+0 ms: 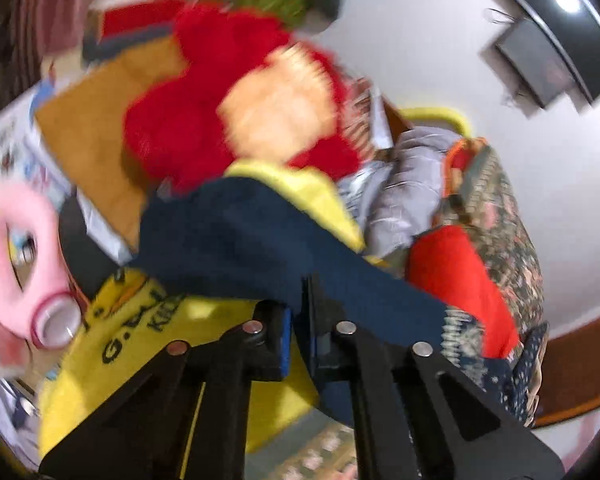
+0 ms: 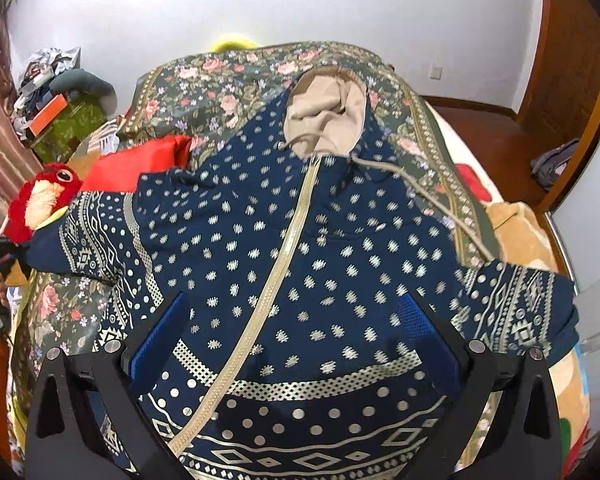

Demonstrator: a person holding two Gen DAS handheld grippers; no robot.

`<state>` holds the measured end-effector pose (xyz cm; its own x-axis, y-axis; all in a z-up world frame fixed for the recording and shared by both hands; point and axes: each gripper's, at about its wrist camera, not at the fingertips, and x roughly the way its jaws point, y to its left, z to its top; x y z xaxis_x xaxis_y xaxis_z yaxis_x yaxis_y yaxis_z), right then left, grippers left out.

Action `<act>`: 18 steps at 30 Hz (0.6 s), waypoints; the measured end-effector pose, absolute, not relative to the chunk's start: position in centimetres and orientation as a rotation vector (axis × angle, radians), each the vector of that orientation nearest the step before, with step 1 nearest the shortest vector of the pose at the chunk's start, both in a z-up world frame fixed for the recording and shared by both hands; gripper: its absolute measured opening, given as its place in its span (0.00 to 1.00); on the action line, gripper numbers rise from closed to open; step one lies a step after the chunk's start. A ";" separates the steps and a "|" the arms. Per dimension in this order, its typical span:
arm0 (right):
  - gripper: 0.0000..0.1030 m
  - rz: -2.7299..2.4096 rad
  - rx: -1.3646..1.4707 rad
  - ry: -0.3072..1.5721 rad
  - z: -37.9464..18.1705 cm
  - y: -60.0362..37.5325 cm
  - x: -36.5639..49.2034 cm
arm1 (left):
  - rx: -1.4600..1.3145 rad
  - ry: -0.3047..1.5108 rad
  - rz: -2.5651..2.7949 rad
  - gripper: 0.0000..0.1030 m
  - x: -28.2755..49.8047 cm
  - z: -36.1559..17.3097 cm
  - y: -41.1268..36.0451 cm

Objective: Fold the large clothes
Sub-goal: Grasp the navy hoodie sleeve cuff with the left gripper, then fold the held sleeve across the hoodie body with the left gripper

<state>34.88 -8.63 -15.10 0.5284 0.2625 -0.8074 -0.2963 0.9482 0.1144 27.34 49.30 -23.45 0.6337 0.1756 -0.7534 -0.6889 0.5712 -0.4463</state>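
Note:
A navy hooded jacket with a silver dot pattern, a beige zip and a beige hood lining lies front-up on a floral bedspread. My right gripper is open just above its lower front, one blue pad either side of the zip. My left gripper is shut on the jacket's navy sleeve cuff and holds it lifted; the left wrist view is blurred. That gripper also shows in the right wrist view at the far left, at the sleeve's end.
A red plush toy and a red cushion lie left of the jacket. A yellow printed cloth is under the left gripper. Clutter and boxes stand at the far left. A wooden door is at the right.

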 end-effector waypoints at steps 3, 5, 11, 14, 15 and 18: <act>1.00 0.332 -0.046 0.931 -14.0 -9.3 34.9 | -0.722 0.675 0.491 0.05 28.2 -19.0 46.8; 1.00 0.332 -0.048 0.917 -13.3 -9.8 35.0 | -0.660 0.647 0.456 0.05 28.9 -16.3 44.9; 1.00 0.342 -0.033 0.881 -11.5 -11.8 35.9 | -0.508 0.562 0.277 0.05 32.6 -8.1 36.6; 1.00 0.348 -0.041 0.873 -11.2 -12.6 36.5 | -0.460 0.544 0.176 0.05 35.2 -5.4 31.7; 1.00 0.348 -0.039 0.871 -11.2 -12.9 36.6 | -0.434 0.542 0.134 0.05 36.2 -4.6 29.3; 1.00 0.361 -0.017 0.881 -11.7 -13.8 36.9 | -0.363 0.549 0.046 0.05 38.2 -3.8 23.6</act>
<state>36.87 -13.82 -11.65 0.5801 0.3015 -0.7567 -0.3157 0.9396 0.1323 38.16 23.57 -3.84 0.8536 -0.0537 -0.5181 -0.1387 0.9353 -0.3254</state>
